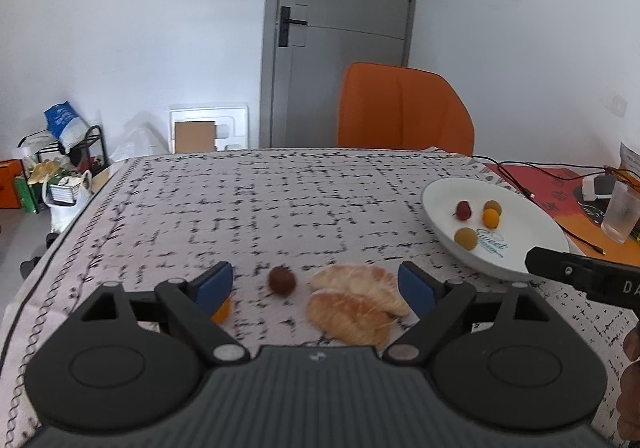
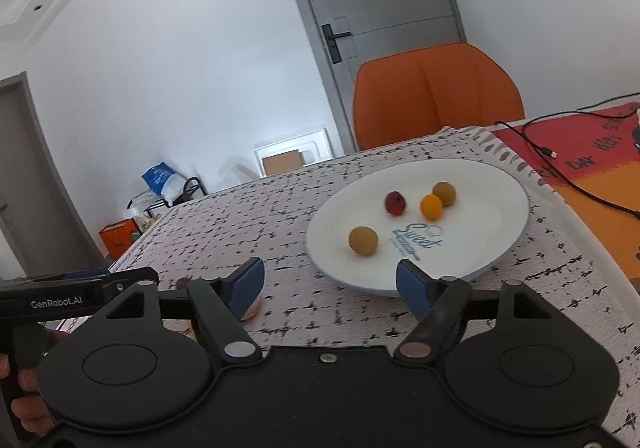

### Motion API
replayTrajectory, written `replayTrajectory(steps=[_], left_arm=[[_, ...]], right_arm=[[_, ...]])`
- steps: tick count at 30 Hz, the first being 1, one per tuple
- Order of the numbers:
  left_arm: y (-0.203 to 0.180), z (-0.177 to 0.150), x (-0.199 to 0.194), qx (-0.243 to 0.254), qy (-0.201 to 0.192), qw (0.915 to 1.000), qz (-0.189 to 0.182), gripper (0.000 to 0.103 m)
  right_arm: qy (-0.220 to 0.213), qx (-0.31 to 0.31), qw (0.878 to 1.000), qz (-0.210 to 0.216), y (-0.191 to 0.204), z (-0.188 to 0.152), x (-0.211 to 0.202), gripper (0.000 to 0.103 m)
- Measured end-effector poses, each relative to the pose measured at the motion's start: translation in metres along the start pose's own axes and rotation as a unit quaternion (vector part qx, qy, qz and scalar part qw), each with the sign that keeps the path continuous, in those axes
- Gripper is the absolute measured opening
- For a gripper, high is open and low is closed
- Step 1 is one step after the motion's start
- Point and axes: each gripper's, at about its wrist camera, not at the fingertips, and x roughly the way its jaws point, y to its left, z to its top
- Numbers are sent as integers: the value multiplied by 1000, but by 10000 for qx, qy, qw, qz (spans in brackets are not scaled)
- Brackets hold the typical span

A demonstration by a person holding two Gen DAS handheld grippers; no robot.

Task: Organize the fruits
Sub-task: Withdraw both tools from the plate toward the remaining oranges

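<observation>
In the left wrist view my left gripper [image 1: 316, 288] is open and empty, low over the tablecloth. Between its fingers lie a small brown fruit [image 1: 282, 280] and two peeled pomelo segments [image 1: 356, 302]. A small orange fruit [image 1: 222, 312] peeks out beside the left finger. A white plate [image 1: 520, 219] to the right holds several small fruits, among them a red one [image 1: 463, 209]. In the right wrist view my right gripper [image 2: 330, 284] is open and empty just before the plate [image 2: 480, 183], which holds a tan fruit [image 2: 363, 241], a red fruit [image 2: 395, 202] and an orange fruit [image 2: 431, 206].
An orange chair [image 1: 404, 107] stands behind the table. At the right lie a red mat [image 2: 580, 151], black cables [image 2: 560, 167] and a glass [image 1: 622, 213]. The table's left edge [image 1: 60, 244] drops to floor clutter. A grey door [image 1: 340, 27] is behind.
</observation>
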Motion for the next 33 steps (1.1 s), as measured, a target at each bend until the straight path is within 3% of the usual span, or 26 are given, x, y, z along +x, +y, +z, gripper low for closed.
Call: replayTrajectory(steps=[7,13,25,33], left_arm=[[19,-11,-15,-192,18,9997,143,88],[28,-22,-24,-293,71,9995,136,88],[39,-40,-27,-517,111,9986,10,88],[42,-49,-20,-627,198,9977,-137,78]], right_arm=[[-9,-158,9998,127,18,-3,-7,96],[-31,-337,9993,187,33,-5,-12,103],[55,-522,9983,268,49,-10,-10,103],[194,-625,9972,368,60,-16,-1,103]])
